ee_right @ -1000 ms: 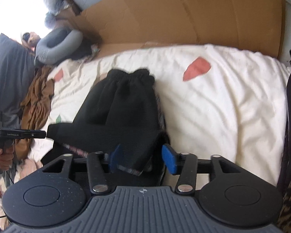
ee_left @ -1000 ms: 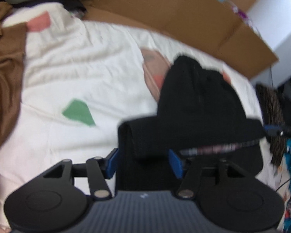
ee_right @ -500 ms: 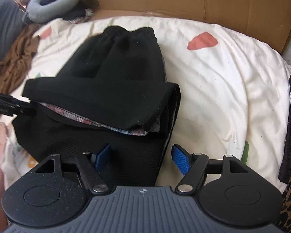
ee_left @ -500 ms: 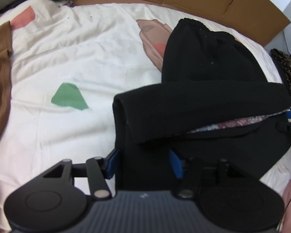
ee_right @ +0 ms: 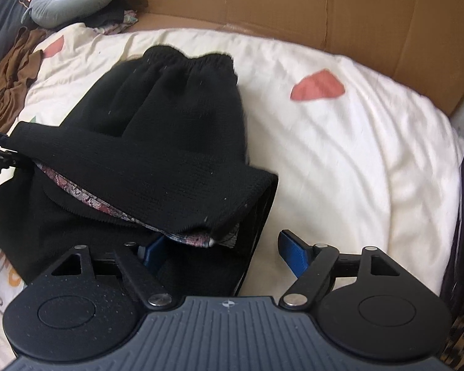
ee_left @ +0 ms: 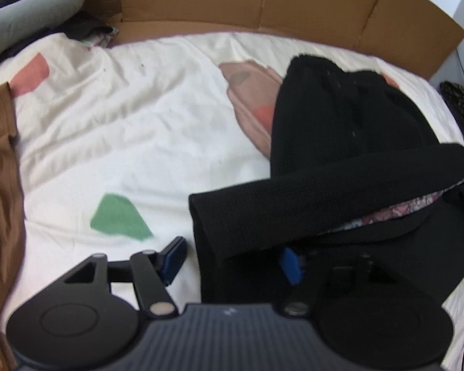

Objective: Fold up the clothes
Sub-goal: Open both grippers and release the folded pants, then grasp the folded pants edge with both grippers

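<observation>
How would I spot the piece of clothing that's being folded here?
Look at the cream bedsheet in front of the cardboard wall. Near its front edge lies a black knit garment, folded over itself. Unlike the brown clothes at the bed's edge, it is black with a patterned lining showing.

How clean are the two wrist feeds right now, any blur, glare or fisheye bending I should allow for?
Left wrist view: soft motion blur throughout, the black garment a near-featureless dark mass, the cardboard wall bowed by the fisheye. Right wrist view: sharper, knit texture readable, window glare blown out at the top left corner, the white sheet bright but still showing its wrinkles.
</observation>
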The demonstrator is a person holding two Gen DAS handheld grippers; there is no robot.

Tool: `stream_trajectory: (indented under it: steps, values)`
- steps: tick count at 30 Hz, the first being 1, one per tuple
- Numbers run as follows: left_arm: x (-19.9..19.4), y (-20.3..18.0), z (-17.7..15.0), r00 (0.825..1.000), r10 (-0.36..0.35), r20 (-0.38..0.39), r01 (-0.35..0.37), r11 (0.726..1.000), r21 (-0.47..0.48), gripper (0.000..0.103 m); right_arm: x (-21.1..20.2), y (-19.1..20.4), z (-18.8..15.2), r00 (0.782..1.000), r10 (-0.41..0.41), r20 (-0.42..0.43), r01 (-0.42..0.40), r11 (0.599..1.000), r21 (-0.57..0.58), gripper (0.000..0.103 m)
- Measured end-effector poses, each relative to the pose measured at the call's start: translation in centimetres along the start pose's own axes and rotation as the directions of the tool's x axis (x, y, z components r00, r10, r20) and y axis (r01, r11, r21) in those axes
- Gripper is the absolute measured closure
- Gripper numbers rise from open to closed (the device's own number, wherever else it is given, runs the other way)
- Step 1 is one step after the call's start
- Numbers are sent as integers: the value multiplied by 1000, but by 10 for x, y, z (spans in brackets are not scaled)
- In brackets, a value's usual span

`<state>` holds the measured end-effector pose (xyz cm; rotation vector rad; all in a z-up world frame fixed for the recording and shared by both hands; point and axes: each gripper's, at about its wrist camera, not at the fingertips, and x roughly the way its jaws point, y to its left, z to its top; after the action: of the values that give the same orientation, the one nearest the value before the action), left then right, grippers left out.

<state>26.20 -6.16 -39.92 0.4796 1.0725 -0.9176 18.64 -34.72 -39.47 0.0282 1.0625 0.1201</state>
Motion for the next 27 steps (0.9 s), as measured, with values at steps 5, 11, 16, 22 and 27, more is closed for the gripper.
stream_trajectory:
  steps: [5,11,16,22,27]
  values:
    - [2,3,22,999,23,30,-23,1000,14,36,2,-8,22,999,-10,35,9,1000,20,23]
    - [4,12,51,995,50,80,-47,998,-42,43,-7,-27,45,994,-37,104,31,997,65,24]
    - [1,14,59,993,55,101,-50,997,-53,45,-18,-40,55,988,-28,149,16,997,82,30]
    - [-2,16,49,995,40,92,-35,998,-55,59,-21,-43,48,990,-9,141,-4,996,90,39]
    - [2,16,36,997,21,80,-17,999,-50,64,-15,-39,40,992,43,120,-56,993,104,50]
